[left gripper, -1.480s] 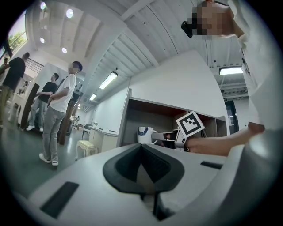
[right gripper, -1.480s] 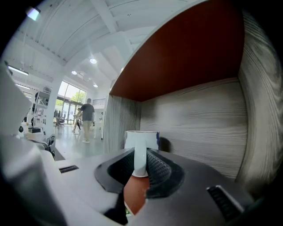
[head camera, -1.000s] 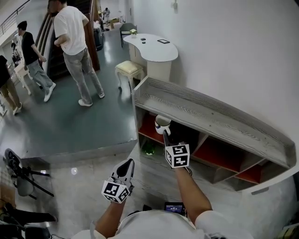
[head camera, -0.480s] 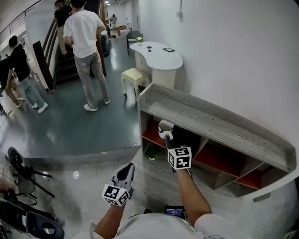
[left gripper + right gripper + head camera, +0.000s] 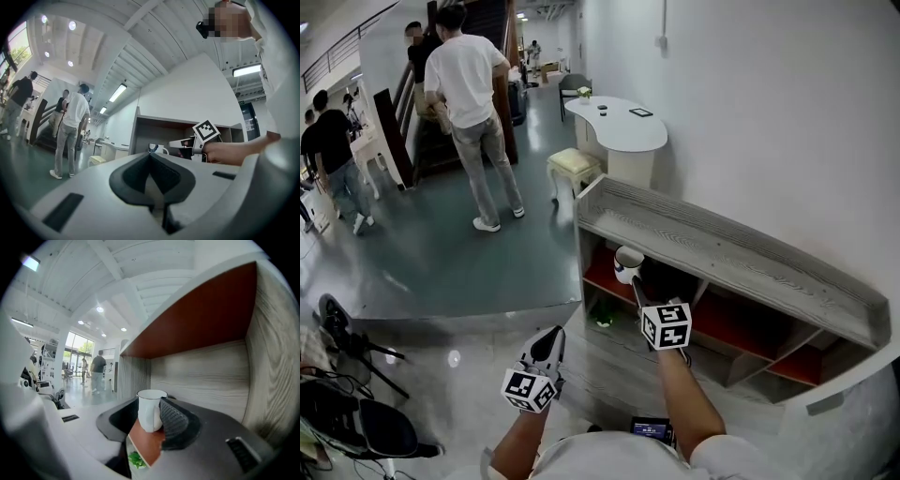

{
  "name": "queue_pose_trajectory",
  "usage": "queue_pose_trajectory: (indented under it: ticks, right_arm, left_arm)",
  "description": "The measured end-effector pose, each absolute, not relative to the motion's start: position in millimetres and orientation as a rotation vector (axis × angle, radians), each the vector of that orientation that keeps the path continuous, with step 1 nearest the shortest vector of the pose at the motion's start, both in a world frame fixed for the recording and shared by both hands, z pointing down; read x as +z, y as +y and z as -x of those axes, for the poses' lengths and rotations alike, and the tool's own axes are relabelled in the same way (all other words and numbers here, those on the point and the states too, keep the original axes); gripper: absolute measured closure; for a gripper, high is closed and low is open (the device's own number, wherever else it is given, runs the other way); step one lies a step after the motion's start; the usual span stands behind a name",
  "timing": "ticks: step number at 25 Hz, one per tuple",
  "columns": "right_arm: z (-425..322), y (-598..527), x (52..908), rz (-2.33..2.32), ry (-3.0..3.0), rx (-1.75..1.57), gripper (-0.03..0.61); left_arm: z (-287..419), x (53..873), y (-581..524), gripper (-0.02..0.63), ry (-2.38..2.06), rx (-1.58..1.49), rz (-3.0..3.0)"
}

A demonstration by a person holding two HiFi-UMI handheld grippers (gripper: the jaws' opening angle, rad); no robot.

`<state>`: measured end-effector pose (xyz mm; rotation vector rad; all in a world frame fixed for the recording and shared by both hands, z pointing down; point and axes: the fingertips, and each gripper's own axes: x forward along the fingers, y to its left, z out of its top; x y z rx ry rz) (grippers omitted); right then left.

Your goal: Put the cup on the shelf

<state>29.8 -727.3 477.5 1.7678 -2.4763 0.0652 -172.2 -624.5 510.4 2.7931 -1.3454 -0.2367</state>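
Note:
A white cup with a dark rim stands upright on the red floor of the leftmost compartment of the grey wooden shelf unit. My right gripper reaches into that compartment. Its jaws have just been opening and now stand open on either side of the cup, whose handle faces the right pad. My left gripper hangs lower and to the left, away from the shelf, shut with nothing in it. The left gripper view shows the cup and the right gripper at the shelf.
A green object lies under the red shelf floor. Beyond the shelf stand a cream stool and a white curved desk. Several people are near the stairs on the left. Black tripod gear sits at the lower left.
The right gripper's jaws have spread apart off the cup, which stays on the red shelf floor. The people at the left have walked towards the stairs.

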Motion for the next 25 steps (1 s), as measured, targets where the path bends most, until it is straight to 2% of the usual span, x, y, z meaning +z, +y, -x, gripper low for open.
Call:
queue_pose_trajectory:
  ticks: [2,7,12,25]
  right_arm:
    - [-31.8,-716.1,465.9,-1.779,-2.509,0.033,0.421]
    - [-38.1,-678.3,438.6,-1.808,-2.573,-0.087,0.493]
    - [-45.3,-629.2,416.1,-1.792,-2.680,-0.162,0.523]
    - [-80.0,-500.2,400.7,-1.704,-2.811,-0.289,0.541]
  left_arm:
    - [169.8,508.9,-621.2,0.606,-1.350,-0.241,-2.791]
    - [165.3,501.3,-608.5,0.606,-1.382,-0.249,-2.793]
    - [155.5,491.9,-587.5,0.606,-1.416,-0.270,-2.800]
    - [119.0,480.1,-486.2,0.606,-1.497,-0.260,-2.788]
